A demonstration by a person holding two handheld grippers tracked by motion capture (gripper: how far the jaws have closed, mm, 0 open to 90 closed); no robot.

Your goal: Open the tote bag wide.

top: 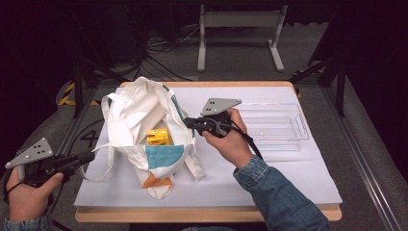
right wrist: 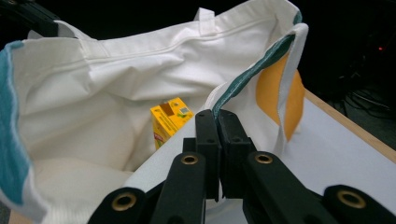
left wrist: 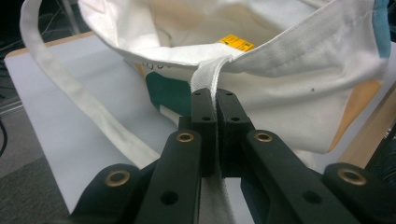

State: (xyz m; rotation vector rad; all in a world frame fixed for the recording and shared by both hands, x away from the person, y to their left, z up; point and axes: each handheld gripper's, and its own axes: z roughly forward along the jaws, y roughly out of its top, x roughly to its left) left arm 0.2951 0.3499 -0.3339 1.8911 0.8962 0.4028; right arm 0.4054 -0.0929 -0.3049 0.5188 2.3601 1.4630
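One clear tray (top: 284, 129) beside tote bag (top: 144, 120); yellow carton (top: 158, 136) inside.

Black two-jaw left tool (top: 89, 156) and right tool (top: 188, 121), each topped by a grey three-cornered plate with dark dots. Brass-ringed rivets on the black jaw links (plain holes beside them). Black trailing cable. Blue denim sleeves (top: 276, 192), cuffs buttoned.

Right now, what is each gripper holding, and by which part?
Both hold the tote bag. The left gripper pinches a white handle strap; the right gripper pinches the bag's teal-edged rim.
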